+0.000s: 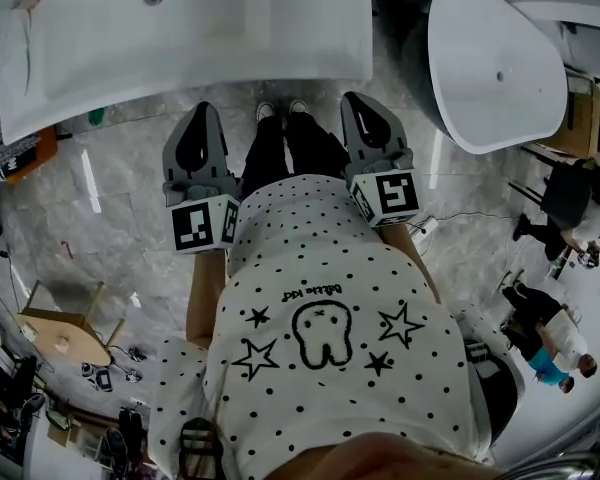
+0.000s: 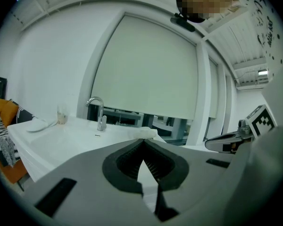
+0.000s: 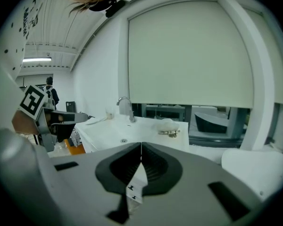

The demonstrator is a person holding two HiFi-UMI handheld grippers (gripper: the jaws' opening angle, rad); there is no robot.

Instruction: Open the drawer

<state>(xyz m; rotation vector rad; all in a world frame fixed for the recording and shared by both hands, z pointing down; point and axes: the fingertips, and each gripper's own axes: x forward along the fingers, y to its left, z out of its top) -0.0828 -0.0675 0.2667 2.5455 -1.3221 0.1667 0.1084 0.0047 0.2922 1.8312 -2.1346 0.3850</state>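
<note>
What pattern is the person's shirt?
The shirt is white with black dots and stars; head view.

White dotted shirt (image 1: 310, 268), tooth-and-stars print; black trousers (image 1: 285, 153); white shoes (image 1: 282, 109).

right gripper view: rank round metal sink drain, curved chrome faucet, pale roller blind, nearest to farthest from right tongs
1. Round metal sink drain, low in the white basin
2. Curved chrome faucet, at the basin's back
3. Pale roller blind, upper right, behind both
</note>
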